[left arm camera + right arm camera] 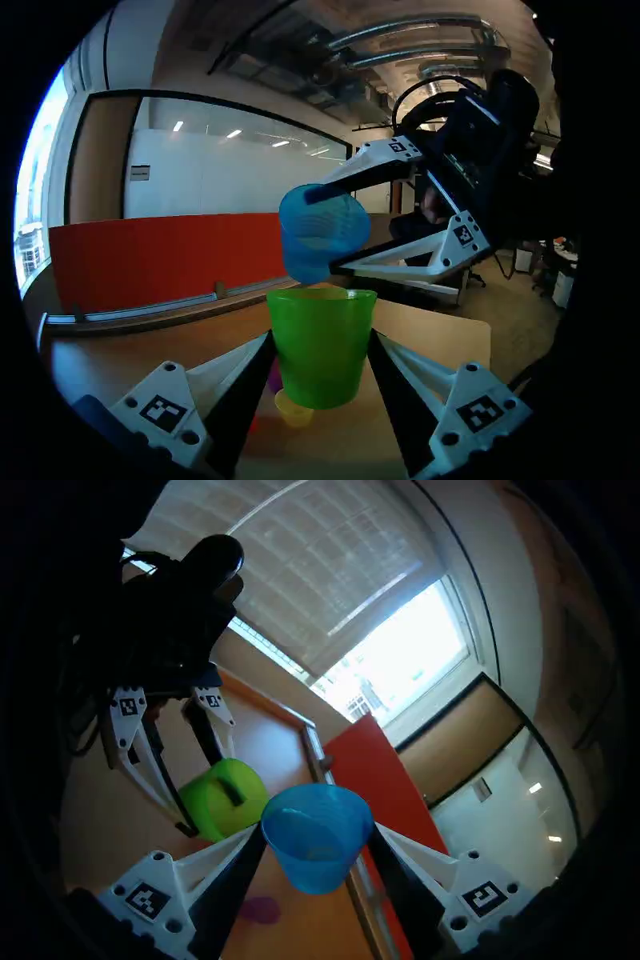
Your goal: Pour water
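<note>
Over wood table (pixel 436 330), left fingers (pixel 246 386) clasp green cup (pixel 322 352), right fingers (pixel 234 874) tilted blue cup (pixel 316 846).

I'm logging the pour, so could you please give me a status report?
Left tongs shut on green cup, upright. Right tongs shut on blue cup, tipped just above green cup's rim. Nothing between cups; small yellow cup on table below.
</note>
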The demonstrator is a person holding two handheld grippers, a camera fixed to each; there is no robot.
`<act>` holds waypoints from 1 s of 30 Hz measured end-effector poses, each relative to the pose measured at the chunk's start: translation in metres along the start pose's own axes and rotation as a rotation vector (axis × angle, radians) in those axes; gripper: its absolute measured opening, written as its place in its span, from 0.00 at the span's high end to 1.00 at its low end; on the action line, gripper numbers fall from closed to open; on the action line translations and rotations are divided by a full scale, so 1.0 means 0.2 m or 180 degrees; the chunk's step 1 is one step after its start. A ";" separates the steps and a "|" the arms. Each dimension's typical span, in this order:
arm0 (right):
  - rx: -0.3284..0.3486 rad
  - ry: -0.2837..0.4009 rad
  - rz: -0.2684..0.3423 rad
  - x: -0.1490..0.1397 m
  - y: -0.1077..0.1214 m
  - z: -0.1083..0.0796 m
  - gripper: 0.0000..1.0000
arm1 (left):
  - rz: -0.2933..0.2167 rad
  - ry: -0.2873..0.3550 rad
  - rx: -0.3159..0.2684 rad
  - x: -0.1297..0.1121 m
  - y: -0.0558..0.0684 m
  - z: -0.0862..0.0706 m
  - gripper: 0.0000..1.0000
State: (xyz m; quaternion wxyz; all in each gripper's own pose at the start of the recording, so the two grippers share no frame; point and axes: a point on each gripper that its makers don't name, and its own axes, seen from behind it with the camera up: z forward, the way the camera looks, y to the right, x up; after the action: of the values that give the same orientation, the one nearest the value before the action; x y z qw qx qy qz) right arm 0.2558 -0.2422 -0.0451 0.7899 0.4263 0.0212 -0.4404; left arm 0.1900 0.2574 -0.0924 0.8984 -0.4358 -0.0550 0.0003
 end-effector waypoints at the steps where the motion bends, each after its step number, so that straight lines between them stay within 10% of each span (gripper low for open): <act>1: -0.0001 -0.0002 -0.0008 0.00 0.00 0.00 0.09 | 0.0000 -0.0001 -0.0001 0.00 0.00 0.00 0.21; 30: 0.0009 -0.0026 -0.0286 0.01 -0.01 0.02 0.09 | 0.0006 0.0010 0.0037 0.00 -0.05 0.04 0.21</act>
State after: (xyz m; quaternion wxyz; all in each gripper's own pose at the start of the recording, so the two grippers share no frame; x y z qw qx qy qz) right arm 0.2543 -0.2471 -0.0436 0.7688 0.4242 0.0364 -0.4772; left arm 0.1882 0.2570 -0.0791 0.9010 -0.4306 -0.0532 0.0008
